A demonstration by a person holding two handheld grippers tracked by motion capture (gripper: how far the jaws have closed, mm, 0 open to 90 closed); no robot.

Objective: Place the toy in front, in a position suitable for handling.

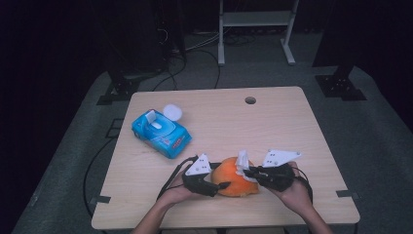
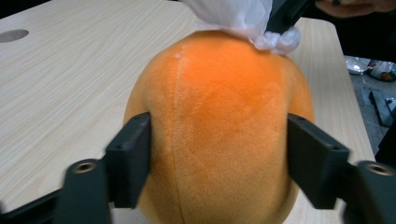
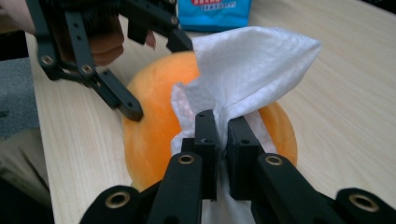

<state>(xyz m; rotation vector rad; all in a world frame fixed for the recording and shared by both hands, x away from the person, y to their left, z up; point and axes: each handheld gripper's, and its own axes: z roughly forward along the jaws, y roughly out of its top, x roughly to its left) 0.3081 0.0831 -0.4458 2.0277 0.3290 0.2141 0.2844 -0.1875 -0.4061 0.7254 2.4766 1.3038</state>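
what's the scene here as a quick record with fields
work in hand: wiping an orange plush ball with a white wipe
left gripper: jaws on either side of the ball, steadying it
right gripper: jaws shut on the wipe, which lies over the top of the ball
wipes pack: blue, lid flipped open, toward the far left of the table
table: light wood, round hole near the far edge

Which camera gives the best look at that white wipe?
The right gripper view: the white wipe spreads up close, pinched between the right gripper's fingers. The high view shows it small on the orange plush; the left gripper view catches its crumpled lower edge.
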